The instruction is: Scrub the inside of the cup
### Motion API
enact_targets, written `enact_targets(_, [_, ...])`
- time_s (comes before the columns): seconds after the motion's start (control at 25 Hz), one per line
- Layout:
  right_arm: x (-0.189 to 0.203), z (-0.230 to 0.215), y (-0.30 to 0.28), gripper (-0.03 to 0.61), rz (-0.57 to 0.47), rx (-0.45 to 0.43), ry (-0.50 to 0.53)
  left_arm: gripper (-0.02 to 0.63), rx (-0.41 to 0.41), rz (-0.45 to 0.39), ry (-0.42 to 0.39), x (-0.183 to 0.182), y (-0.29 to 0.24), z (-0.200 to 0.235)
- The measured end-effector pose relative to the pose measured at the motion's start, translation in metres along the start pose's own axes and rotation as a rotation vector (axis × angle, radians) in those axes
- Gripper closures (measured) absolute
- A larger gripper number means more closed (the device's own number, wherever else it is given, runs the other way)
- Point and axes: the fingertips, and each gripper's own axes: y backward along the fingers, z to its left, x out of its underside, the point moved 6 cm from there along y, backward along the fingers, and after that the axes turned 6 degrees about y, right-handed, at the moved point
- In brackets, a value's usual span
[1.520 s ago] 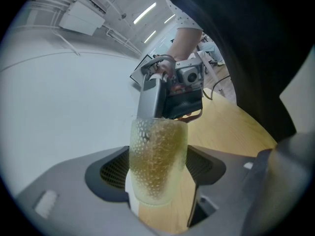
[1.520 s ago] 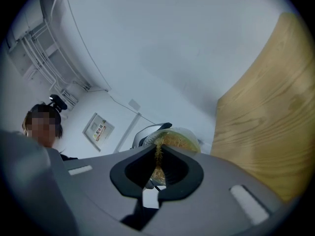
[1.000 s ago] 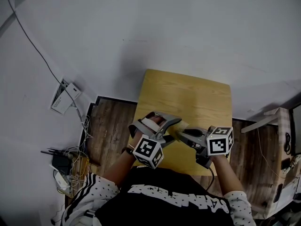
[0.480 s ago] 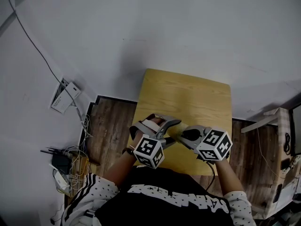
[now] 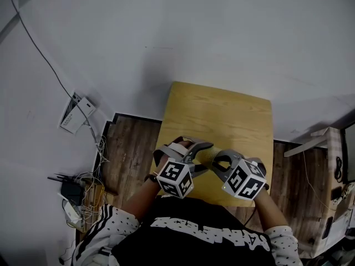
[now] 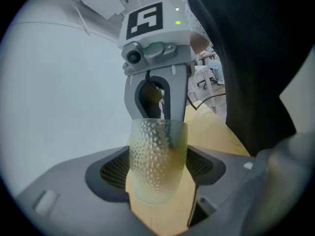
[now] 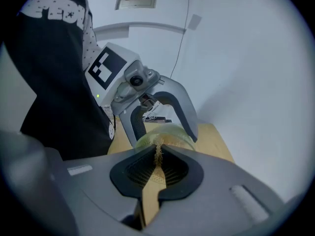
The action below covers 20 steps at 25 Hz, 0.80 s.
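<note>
Over the wooden table (image 5: pixel 222 112), the left gripper (image 5: pixel 190 148) has its jaws spread wide and clamped on the sides of the clear dimpled cup (image 6: pixel 156 161), while the right gripper (image 7: pixel 157 173), jaws nearly together, pinches a thin golden scrubber (image 7: pixel 158 155) right at the cup's rim.

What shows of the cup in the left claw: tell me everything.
The cup is a translucent yellow-green tumbler, glass by its look, dimpled all over, with a rounded base and no handle in view. The left claw clamps its sides and holds it above the wooden table, mouth turned toward the right claw. That claw is shut on a thin tan scrubber whose frayed tip sits at the rim.
</note>
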Motion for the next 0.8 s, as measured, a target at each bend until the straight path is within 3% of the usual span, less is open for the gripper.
enact_targets(0.4, [-0.002,0.010,0.002,0.543,0.129,0.039,0.292,0.262,0.062,-0.090,0.148,0.001,0.001,-0.005])
enact_targets(0.8, [-0.002,0.017,0.002,0.543,0.166,0.056,0.558,0.261,0.157,-0.171,0.295,0.008,0.002,-0.006])
